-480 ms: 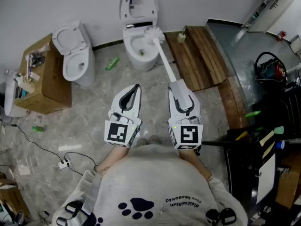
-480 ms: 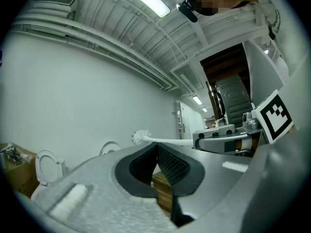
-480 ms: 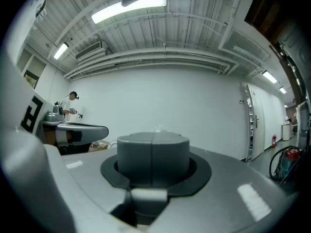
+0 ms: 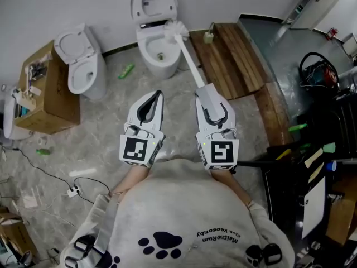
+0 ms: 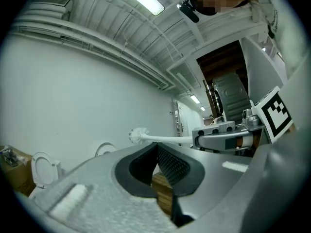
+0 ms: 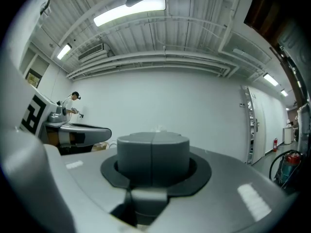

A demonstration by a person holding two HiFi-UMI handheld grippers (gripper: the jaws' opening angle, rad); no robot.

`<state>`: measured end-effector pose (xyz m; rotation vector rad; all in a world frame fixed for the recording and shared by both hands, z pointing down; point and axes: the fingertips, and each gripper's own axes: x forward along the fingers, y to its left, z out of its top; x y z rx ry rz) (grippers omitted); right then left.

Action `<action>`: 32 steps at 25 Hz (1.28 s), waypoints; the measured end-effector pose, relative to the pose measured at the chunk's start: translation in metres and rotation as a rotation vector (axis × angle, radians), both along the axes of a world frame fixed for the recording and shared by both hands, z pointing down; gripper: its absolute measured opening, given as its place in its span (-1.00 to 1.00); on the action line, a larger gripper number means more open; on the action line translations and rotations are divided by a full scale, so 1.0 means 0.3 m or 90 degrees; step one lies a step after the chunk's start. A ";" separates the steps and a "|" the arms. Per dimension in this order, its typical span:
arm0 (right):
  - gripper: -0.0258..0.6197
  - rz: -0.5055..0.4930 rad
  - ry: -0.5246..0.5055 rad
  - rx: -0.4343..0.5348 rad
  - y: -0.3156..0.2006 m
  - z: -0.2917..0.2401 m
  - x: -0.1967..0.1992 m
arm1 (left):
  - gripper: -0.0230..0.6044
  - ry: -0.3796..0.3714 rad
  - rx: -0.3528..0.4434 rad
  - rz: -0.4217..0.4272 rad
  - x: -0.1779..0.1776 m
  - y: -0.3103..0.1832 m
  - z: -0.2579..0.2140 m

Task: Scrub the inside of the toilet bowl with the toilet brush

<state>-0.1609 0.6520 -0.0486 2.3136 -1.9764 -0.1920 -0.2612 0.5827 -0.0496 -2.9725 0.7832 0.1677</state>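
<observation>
A white toilet (image 4: 149, 53) stands against the far wall with its lid (image 4: 154, 1) raised. The white toilet brush (image 4: 174, 30) has its bristle head over the bowl's back right rim. Its long handle (image 4: 191, 63) runs back into my right gripper (image 4: 207, 91), which is shut on it. In the right gripper view the shut jaws (image 6: 152, 138) hide the handle. My left gripper (image 4: 157, 93) hangs beside the right one, shut with nothing in it. The left gripper view shows its closed tips (image 5: 156, 145) and, beyond them, the brush head (image 5: 139, 135).
A second toilet (image 4: 82, 60) stands to the left, next to a cardboard box (image 4: 42, 88). A wooden platform (image 4: 234, 60) lies right of the bowl. A green bottle (image 4: 126, 71) and cables (image 4: 72, 190) lie on the marble floor.
The whole view has shifted a little up and left. The brush head stays over the bowl's back right rim, and both grippers hold as before.
</observation>
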 end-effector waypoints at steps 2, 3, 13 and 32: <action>-0.45 -0.002 -0.009 0.001 0.011 0.011 0.018 | -0.97 -0.004 -0.003 -0.001 0.018 0.015 0.006; -0.45 -0.003 -0.018 0.002 0.015 0.018 0.027 | -0.97 -0.006 -0.002 -0.003 0.025 0.019 0.010; -0.45 -0.016 -0.056 -0.027 -0.106 0.096 0.097 | -0.97 -0.015 -0.022 -0.029 0.059 -0.114 0.077; -0.45 0.031 -0.084 -0.043 -0.815 0.172 0.265 | -0.97 -0.031 -0.014 0.024 0.243 -0.823 0.116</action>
